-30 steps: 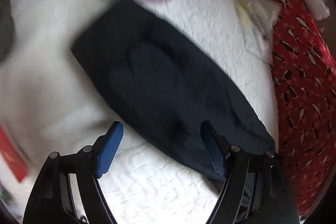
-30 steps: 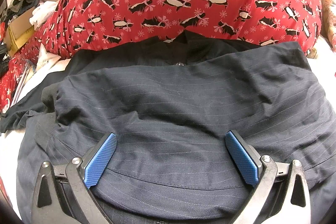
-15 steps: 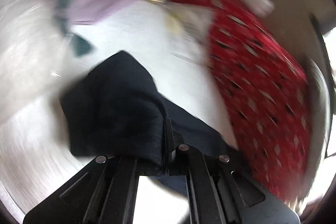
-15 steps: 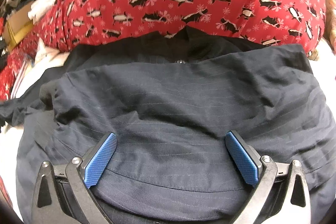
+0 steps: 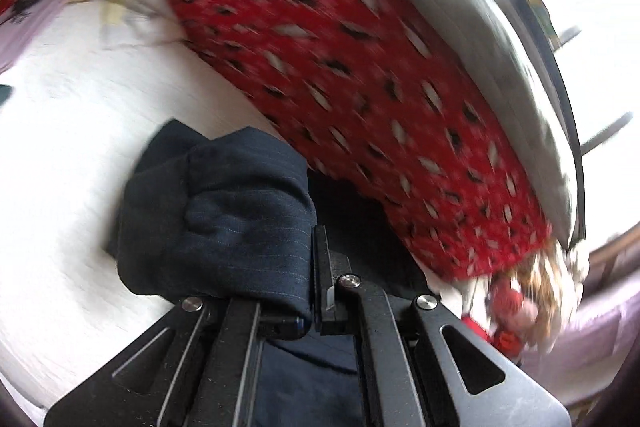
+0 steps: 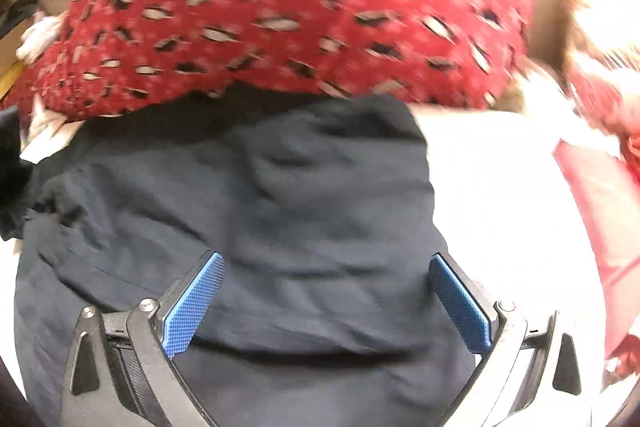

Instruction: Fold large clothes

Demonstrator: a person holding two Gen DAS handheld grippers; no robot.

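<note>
On the white quilted bed cover (image 5: 72, 131), my left gripper (image 5: 314, 267) had its jaws pressed together on a bunched fold of the dark pinstriped garment (image 5: 240, 211), which draped over the left finger and hid it. Just beyond lay the red patterned blanket (image 5: 360, 75), blurred, touching the garment's far edge. Through the right wrist camera, I saw the same garment (image 6: 280, 211) spread rumpled on the cover, its far side tucked against the blanket (image 6: 280, 7). My right gripper (image 6: 326, 299) sat spread wide over the cloth, blue pads (image 6: 194, 303) apart, pinching nothing.
</note>
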